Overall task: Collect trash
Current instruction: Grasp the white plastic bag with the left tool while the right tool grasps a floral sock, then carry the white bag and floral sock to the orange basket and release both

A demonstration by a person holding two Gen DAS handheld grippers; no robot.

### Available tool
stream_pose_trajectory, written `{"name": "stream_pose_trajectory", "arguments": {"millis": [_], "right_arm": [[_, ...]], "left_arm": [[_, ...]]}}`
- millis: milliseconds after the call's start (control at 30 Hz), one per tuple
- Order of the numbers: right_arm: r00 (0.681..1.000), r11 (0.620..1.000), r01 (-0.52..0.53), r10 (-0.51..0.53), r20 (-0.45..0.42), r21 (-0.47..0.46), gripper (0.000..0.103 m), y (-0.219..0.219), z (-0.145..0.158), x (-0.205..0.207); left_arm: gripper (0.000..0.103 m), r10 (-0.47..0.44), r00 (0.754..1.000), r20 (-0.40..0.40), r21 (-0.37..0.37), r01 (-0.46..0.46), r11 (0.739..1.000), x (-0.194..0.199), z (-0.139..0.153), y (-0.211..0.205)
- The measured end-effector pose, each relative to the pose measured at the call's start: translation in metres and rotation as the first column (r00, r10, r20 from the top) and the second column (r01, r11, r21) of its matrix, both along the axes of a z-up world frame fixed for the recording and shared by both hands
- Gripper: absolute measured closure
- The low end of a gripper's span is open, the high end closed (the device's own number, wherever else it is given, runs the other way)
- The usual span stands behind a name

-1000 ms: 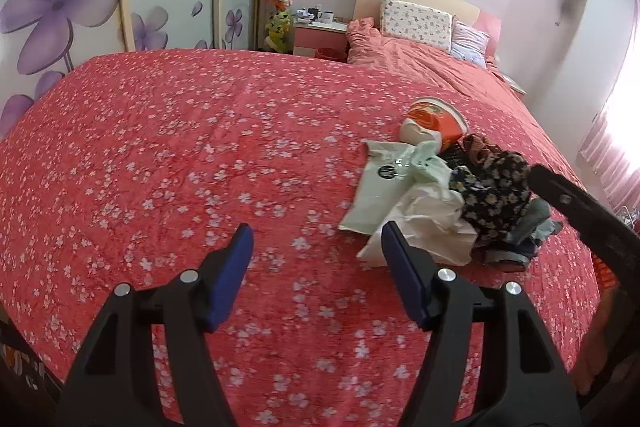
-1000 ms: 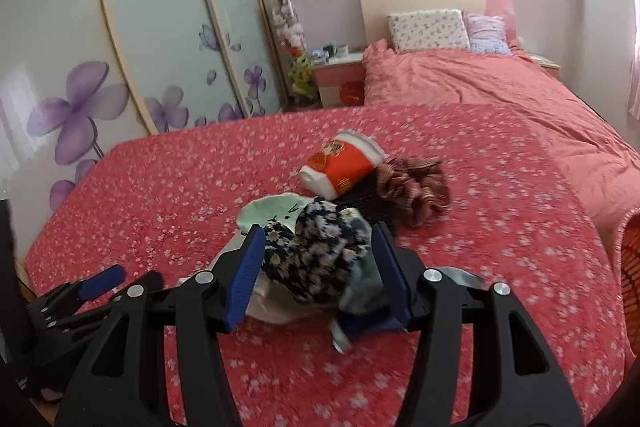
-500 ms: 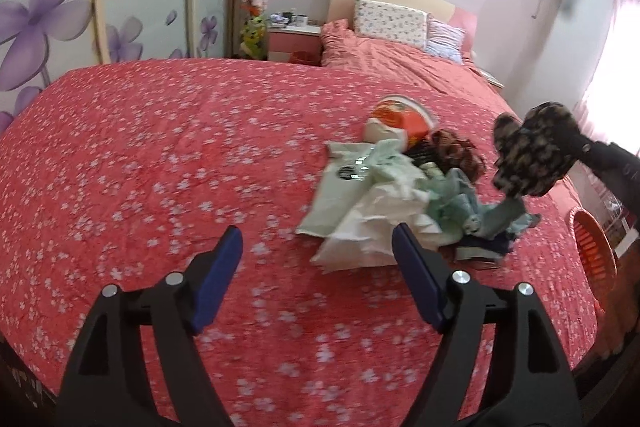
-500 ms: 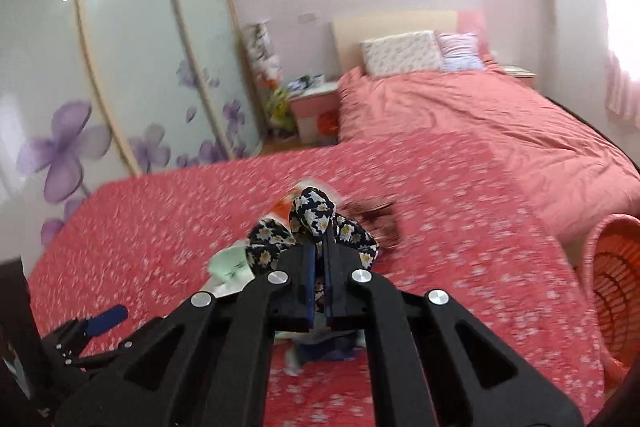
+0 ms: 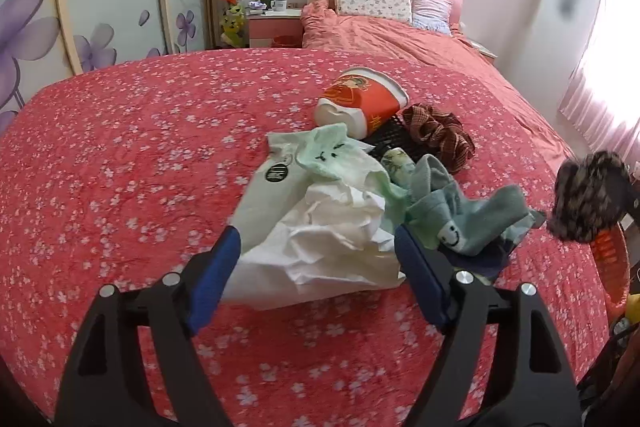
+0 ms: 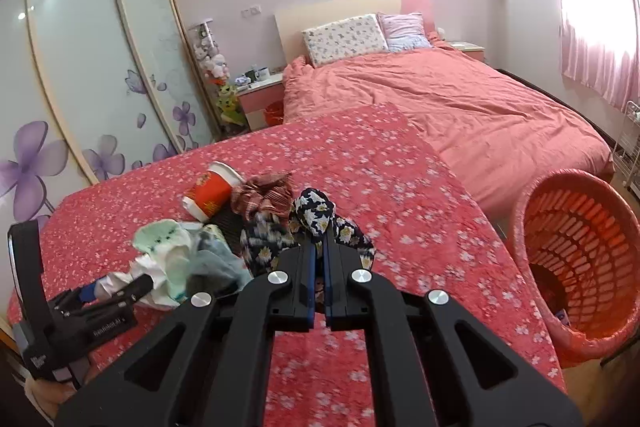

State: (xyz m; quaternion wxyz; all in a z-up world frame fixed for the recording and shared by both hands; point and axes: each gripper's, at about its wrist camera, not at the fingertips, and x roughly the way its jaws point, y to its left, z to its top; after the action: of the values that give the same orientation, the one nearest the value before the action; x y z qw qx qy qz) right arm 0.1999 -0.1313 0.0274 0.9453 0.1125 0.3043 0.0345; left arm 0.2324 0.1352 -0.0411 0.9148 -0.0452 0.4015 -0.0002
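Right gripper (image 6: 317, 259): fingers pinched on a dark floral cloth (image 6: 314, 213), lifted off the bedspread, near the orange basket (image 6: 520, 227).
Left gripper (image 5: 318, 261): fingers spread wide, holding nothing, flanking crumpled white paper (image 5: 332, 239).
Red floral bedspread (image 5: 120, 155): carries the pile of paper, mint sock (image 5: 336, 155), blue sock (image 5: 464, 219), orange paper cup (image 5: 360, 99) on its side, brown scrunchie (image 5: 436, 135).

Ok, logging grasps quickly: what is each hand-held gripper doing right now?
Left hand-held gripper: open, holding nothing, above the crumpled paper.
Right hand-held gripper: closed on the floral cloth.
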Motion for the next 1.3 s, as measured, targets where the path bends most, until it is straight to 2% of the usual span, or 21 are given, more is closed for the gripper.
{"name": "stream_pose_trajectory", "arguments": {"millis": [133,233,433,600,767,967,1300], "right_arm": [[1.0,1.0,0.006,-0.006,-0.011,0.007,0.1,-0.008,-0.005,-0.004],[1.0,1.0,0.009,-0.008,-0.012,0.012,0.1,-0.013,-0.007,-0.005],[1.0,1.0,0.011,-0.011,-0.016,0.021,0.1,-0.021,-0.011,-0.011],[1.0,1.0,0.021,-0.021,-0.022,0.023,0.1,-0.028,-0.014,-0.013],[0.999,0.999,0.034,-0.033,-0.03,0.025,0.1,-0.034,-0.016,-0.015],[0.999,0.999,0.039,-0.039,-0.019,0.035,0.1,-0.039,-0.012,-0.019],[0.999,0.998,0.042,-0.043,0.019,0.057,0.1,-0.046,-0.001,-0.031]], "left_arm": [[0.025,-0.022,1.0,-0.01,-0.063,0.021,0.998,-0.003,-0.002,-0.003],[0.024,-0.015,1.0,-0.005,-0.044,0.014,0.999,-0.002,-0.002,-0.009],[0.025,-0.032,0.999,0.0,-0.06,0.032,0.998,-0.002,-0.004,-0.016],[0.037,-0.049,0.999,0.007,-0.101,0.05,0.994,0.0,-0.007,-0.02],[0.058,-0.072,0.997,0.028,-0.116,0.075,0.991,0.0,-0.005,-0.025],[0.063,-0.072,0.996,0.046,-0.1,0.076,0.992,-0.008,0.005,-0.023],[0.066,-0.056,0.994,0.095,-0.094,0.065,0.993,-0.024,0.041,-0.013]]}}
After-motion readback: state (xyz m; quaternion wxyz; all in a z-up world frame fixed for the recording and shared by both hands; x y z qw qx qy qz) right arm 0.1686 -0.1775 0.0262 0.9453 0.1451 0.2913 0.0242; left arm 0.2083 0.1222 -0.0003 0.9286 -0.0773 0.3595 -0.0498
